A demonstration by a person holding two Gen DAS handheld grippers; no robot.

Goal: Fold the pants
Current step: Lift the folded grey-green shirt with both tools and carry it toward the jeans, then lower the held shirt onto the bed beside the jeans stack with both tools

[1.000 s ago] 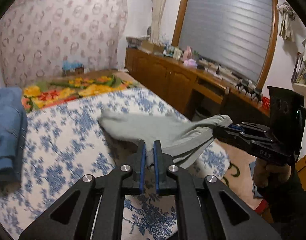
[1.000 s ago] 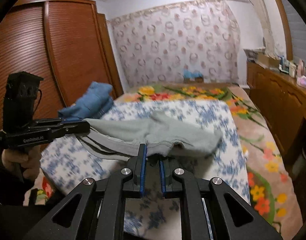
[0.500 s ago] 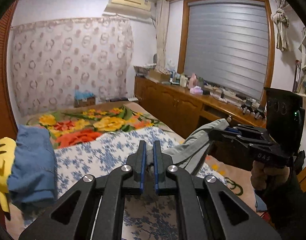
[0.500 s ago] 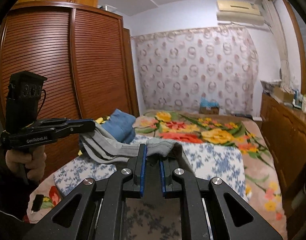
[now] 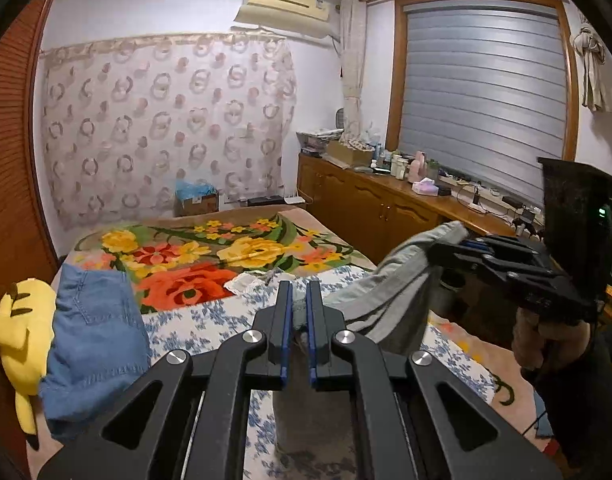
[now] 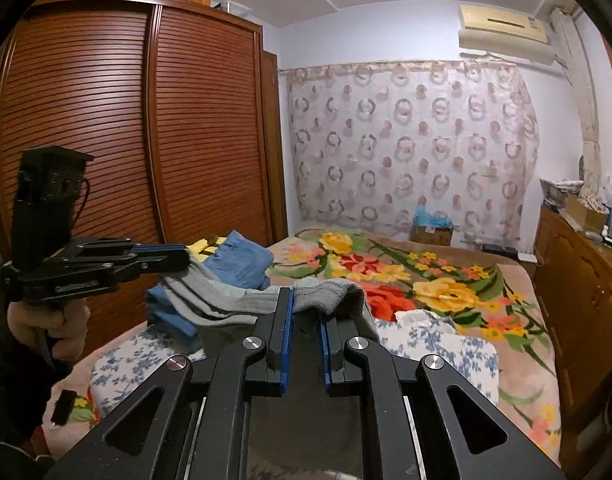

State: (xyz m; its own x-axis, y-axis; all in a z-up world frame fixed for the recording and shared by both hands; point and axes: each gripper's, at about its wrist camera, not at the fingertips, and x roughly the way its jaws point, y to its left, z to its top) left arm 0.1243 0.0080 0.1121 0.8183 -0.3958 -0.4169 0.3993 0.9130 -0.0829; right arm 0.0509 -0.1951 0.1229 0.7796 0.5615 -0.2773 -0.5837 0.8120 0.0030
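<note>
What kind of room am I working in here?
Almost certainly a home bedroom: a bed under a floral blanket, a louvred wooden wardrobe, and a wall air conditioner near the shuttered window.

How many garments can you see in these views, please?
2: the grey pants hang in the air between the left gripper and the right gripper; folded blue jeans lie on the bed by a yellow plush toy. Others may be hidden.

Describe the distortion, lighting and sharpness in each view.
Left wrist view: strong fisheye bending of the window frame, dark vignette corners, even indoor light, no glare; the left tool and grey pants look sharp. Right wrist view: the wardrobe bows outward, the room is dimmer at the edges; the right tool is crisp.
</note>
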